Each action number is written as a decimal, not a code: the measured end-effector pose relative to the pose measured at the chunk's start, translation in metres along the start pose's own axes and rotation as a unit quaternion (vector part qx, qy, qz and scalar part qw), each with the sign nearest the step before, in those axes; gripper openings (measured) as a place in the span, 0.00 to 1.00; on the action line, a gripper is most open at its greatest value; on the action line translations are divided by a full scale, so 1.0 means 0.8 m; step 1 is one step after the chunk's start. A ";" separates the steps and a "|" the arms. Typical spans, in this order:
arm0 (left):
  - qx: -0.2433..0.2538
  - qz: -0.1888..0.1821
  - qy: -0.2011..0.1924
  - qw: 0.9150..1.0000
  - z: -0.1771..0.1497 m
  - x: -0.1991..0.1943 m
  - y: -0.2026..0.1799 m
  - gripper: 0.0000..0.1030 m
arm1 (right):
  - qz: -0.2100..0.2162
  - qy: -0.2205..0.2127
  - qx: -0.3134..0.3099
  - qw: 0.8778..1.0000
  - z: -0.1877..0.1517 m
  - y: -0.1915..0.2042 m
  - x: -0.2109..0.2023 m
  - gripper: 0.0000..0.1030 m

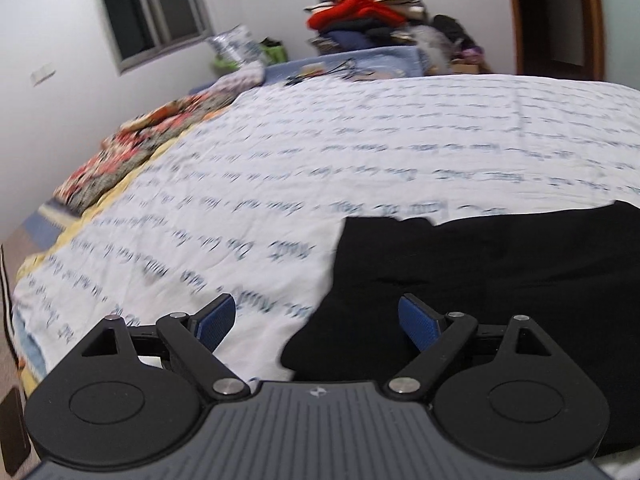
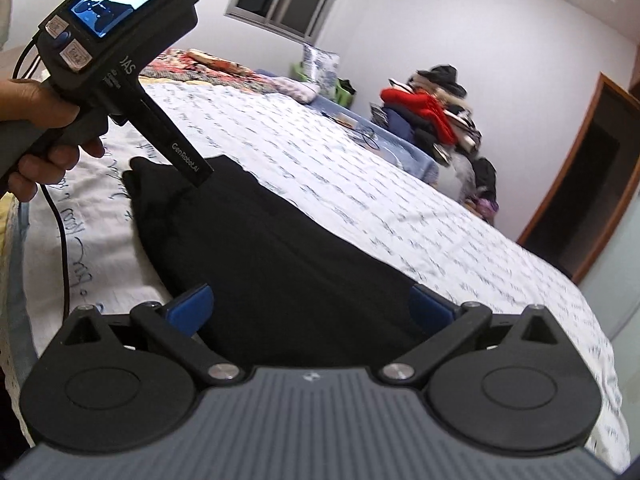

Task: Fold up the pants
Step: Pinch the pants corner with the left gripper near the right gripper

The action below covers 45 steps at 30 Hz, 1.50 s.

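Pants [image 2: 280, 256] lie between the right gripper's [image 2: 310, 306] spread fingers.

The left wrist camera sits just behind the left gripper [image 1: 316, 320] and looks low across the bed [image 1: 360, 152] from its near edge toward the far wall, close above the black pants [image 1: 500, 264]. The right wrist camera rides behind the right gripper [image 2: 312, 308], also at the near edge, facing along the bed toward its far corner and tilted. Both views share the pants, the printed bedcover, the window [image 1: 152, 12] and the clothes pile [image 1: 368, 12]. The right wrist view also takes in the left gripper's handle, its tip over the pants.
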<state>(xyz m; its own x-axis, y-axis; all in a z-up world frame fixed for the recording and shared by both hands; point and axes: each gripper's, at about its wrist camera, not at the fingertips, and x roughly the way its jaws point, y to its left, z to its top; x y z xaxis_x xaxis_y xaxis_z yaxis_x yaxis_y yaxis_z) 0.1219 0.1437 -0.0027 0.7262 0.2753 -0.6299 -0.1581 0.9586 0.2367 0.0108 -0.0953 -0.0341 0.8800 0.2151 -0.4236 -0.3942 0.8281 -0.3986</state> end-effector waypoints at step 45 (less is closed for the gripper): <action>-0.285 -0.215 0.152 0.922 -0.038 0.049 0.142 0.87 | 0.015 -0.030 -0.268 0.963 0.059 0.177 0.137 0.08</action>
<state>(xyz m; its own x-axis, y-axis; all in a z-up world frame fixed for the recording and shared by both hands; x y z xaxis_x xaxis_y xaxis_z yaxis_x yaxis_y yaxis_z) 0.1119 0.2652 -0.0230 0.5966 -0.2137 -0.7736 -0.2890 0.8420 -0.4555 0.0643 0.0697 -0.0986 0.8733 0.2774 -0.4005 -0.4860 0.4379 -0.7564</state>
